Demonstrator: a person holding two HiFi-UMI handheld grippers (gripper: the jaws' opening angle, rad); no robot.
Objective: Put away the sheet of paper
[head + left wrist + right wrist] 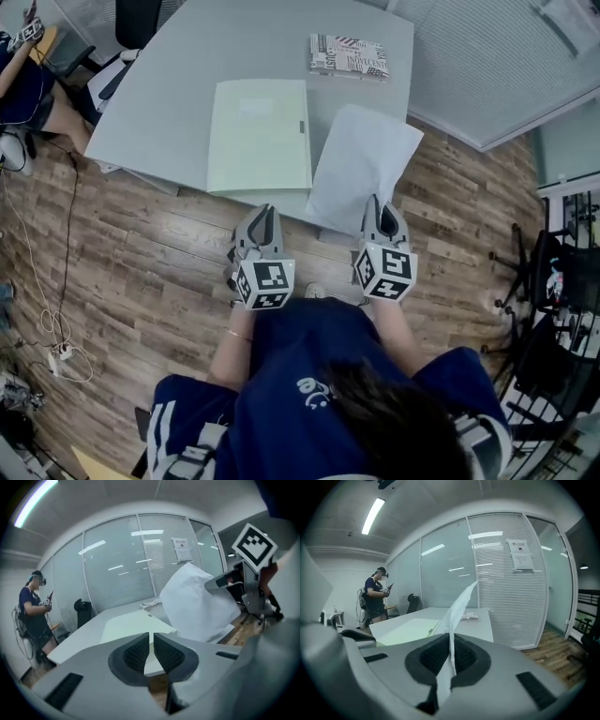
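A white sheet of paper hangs over the near right edge of the grey table, its near edge lifted. My right gripper is shut on that near edge. In the right gripper view the sheet rises edge-on from between the pads of that gripper. A pale green folder lies closed on the table, left of the sheet. My left gripper hovers at the table's front edge, just before the folder, shut with nothing in it. The left gripper view shows its tips almost meeting, the folder beyond and the sheet to the right.
A printed book lies at the table's far edge. A person with a headset stands beyond the table's left end, near a black chair. A glass wall runs behind the table. Black chairs stand on the wooden floor at right, cables at left.
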